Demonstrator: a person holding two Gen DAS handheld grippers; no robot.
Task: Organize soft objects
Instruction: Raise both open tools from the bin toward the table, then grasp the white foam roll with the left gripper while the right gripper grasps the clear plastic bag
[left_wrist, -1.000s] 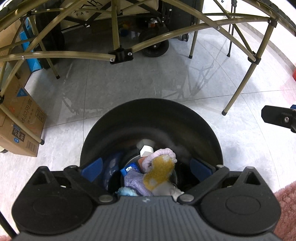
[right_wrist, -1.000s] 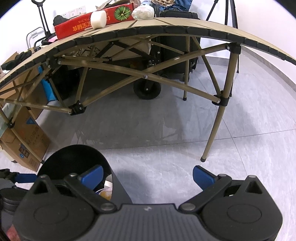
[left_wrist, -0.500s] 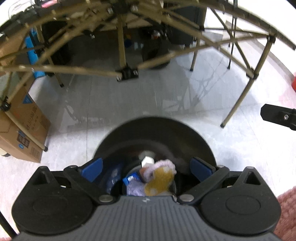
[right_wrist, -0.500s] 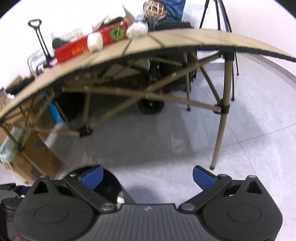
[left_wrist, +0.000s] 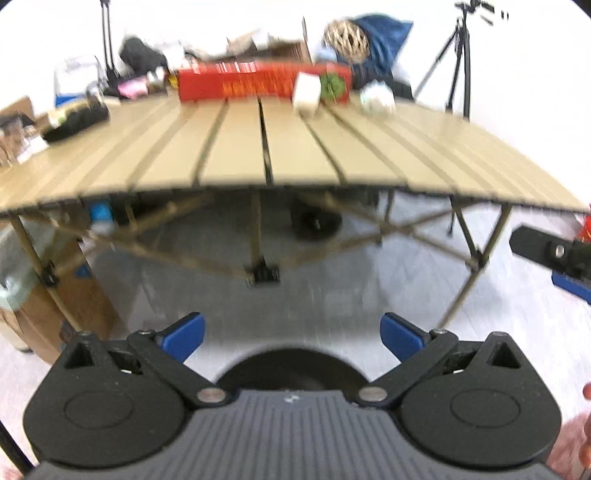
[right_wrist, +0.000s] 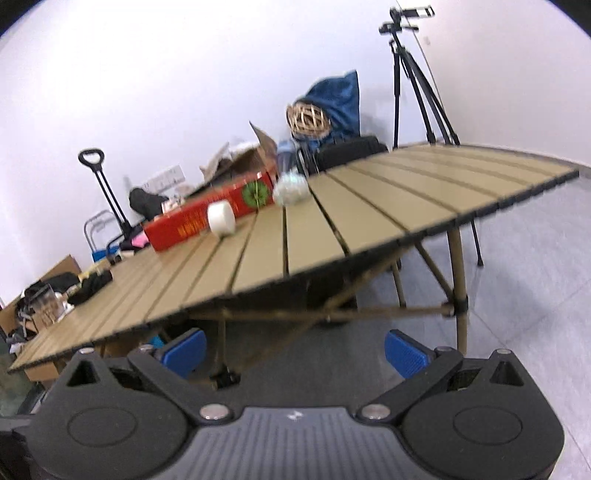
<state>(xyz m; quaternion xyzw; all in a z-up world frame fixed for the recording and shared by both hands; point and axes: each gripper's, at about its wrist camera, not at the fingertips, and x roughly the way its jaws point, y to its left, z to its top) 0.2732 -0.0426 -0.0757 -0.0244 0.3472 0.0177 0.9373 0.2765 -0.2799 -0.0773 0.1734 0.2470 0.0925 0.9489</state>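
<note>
- My left tool (left_wrist: 291, 334) is released, blue fingertips (left_wrist: 183, 334) spread wide, nothing between them.
- My right tool (right_wrist: 295, 350) is released too, blue pads (right_wrist: 404, 352) wide apart and empty.
- Black bin (left_wrist: 291, 369): only its dark rim shows, just above the left tool body, on the grey floor (left_wrist: 332, 302). Inside is hidden, so I can't tell what soft things it holds.
- Both tools sit in front of the near edge of the slatted tan tabletop (left_wrist: 295, 147), pointing across it.
- Small pale soft bundle (right_wrist: 290, 189) sits on the tabletop near the far edge, just right of the red box (right_wrist: 207, 218); also seen in the left view (left_wrist: 376, 98). Blurred, can't tell what it is.
- White cylinder (right_wrist: 221, 218) sits in front of the red box, touching or almost touching it; can't tell which.
- Dark floppy item (left_wrist: 74, 120) lies on the tabletop's far left part, well apart from the bundle.
- Woven ball (right_wrist: 308, 118) and blue bag (right_wrist: 338, 99) are behind the tabletop; tripod (right_wrist: 410, 81) is at the far right.
- Part of my right tool shows at the right edge of the left view (left_wrist: 554, 253).
- Left view is motion-blurred.
</note>
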